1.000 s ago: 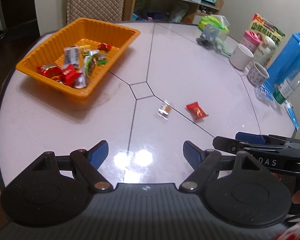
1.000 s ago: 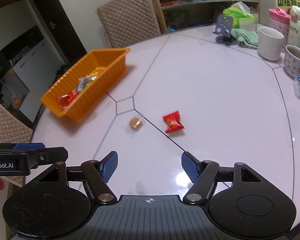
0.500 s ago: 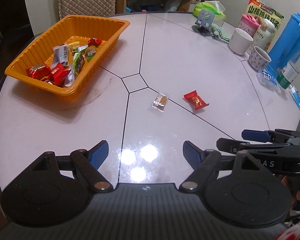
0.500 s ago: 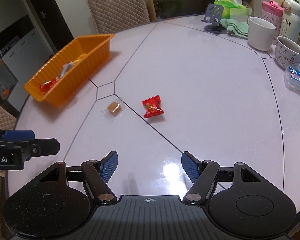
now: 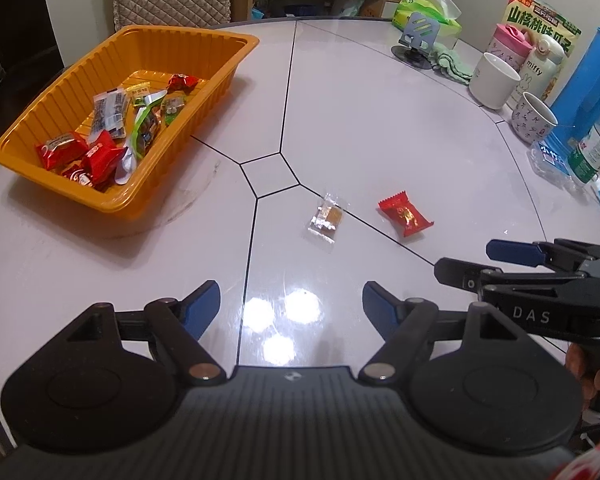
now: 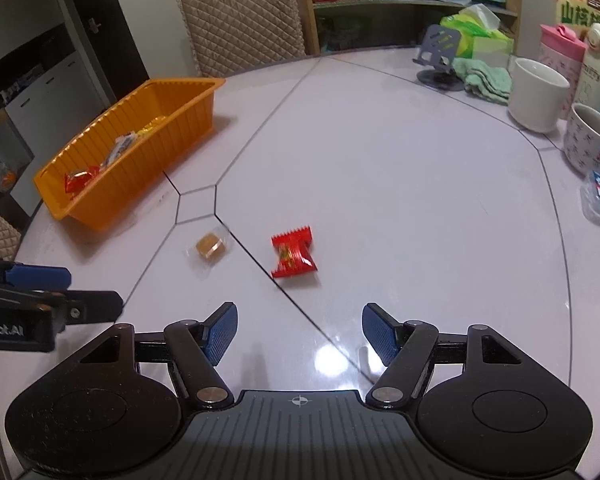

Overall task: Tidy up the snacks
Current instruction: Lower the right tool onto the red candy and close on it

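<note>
Two loose snacks lie on the white table: a clear-wrapped brown candy [image 5: 327,218] [image 6: 210,246] and a red-wrapped candy [image 5: 406,214] [image 6: 294,256] just right of it. An orange tray [image 5: 152,196] [image 6: 160,152] at the far left holds several wrapped snacks. My left gripper [image 5: 291,296] [image 6: 88,290] hovers short of the clear-wrapped candy; its jaws are closing a little, nothing is between them. My right gripper [image 6: 299,314] [image 5: 468,260] is open and empty, a short way in front of the red candy.
Along the table's right edge stand a white mug [image 5: 494,80], a patterned cup [image 5: 534,122], a pink tumbler [image 5: 508,42], a blue jug [image 5: 592,80] and a water bottle [image 5: 592,152]. A phone stand [image 6: 438,58], green cloth and tissue pack sit at the back. A quilted chair [image 6: 244,20] stands behind the tray.
Both grippers have moved forward and lower over the table, so the two candies sit closer and larger in each view. Nothing has been picked up.
</note>
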The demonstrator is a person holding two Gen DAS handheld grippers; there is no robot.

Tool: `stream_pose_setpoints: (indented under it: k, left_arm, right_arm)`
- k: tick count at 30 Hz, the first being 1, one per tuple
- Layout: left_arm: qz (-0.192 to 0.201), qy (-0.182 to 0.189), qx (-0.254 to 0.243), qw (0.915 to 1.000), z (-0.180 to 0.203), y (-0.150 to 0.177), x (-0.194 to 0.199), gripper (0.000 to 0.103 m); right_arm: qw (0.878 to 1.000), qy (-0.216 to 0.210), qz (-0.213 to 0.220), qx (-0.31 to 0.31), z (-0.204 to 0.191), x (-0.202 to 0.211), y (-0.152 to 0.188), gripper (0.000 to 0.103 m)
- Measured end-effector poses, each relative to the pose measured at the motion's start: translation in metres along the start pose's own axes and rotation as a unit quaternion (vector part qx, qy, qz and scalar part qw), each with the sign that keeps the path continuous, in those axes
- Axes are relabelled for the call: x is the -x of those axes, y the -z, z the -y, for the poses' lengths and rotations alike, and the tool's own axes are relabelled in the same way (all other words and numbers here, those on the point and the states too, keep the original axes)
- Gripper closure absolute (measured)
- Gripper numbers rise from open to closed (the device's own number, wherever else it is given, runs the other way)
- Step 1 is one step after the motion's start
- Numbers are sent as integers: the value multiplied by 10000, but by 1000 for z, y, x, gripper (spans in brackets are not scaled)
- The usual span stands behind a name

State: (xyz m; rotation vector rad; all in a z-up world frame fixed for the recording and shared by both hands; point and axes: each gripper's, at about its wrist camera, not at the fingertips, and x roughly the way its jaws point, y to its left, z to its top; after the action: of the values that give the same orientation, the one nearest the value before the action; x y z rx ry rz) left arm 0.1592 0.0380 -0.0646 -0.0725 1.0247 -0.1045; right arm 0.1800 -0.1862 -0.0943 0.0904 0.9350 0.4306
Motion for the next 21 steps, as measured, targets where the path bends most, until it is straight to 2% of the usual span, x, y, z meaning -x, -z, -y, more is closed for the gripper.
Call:
stream_pose_setpoints:
  k: [3, 8, 21]
  left_arm:
    - [-11, 1, 4, 10000, -1, -4, -7, 27]
    - [-29, -13, 4, 10000, -2, -8, -15, 27]
    - [31, -7, -77, 10000, -5, -18, -31, 28]
  right_arm:
    - [9999, -2, 60, 125, -2, -6, -5, 34]
    - [9998, -11, 52, 195, -4, -24, -12, 46]
    - [9986, 102, -25, 524, -9, -59, -27, 61]
